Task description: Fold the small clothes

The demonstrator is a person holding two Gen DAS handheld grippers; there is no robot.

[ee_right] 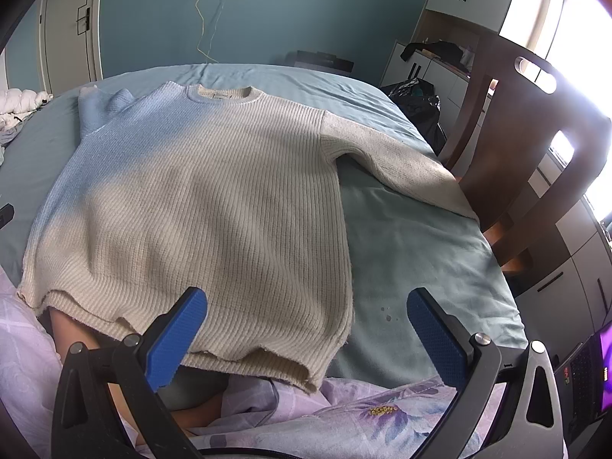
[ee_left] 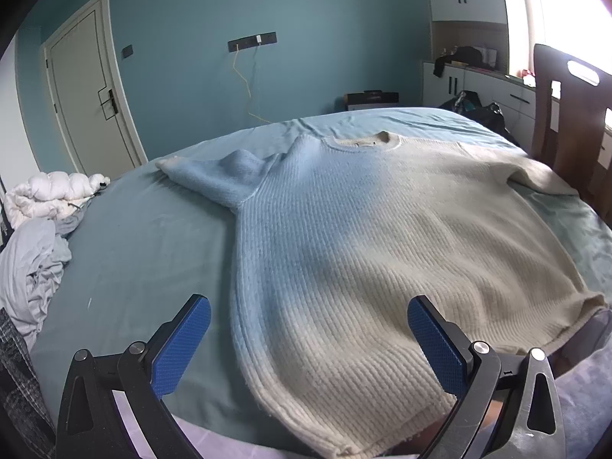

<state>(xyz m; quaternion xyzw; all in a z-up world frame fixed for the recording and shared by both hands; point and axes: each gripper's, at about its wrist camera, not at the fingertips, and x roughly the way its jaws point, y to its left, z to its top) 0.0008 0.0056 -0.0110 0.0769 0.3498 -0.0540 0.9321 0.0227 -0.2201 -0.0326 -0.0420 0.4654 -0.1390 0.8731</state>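
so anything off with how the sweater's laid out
Yes: the sweater isn't flat. Its left sleeve is bunched near the shoulder, and its right sleeve trails toward the bed's edge.

Around my teal bed sheet: a white crumpled duvet bunched at its left edge, and a dark wooden chair standing right against its right side. Beyond its far end there's a closed door in the blue wall, and a yellow cable dangling from a wall socket strip.

No legible text; sweater neck label too small to read.
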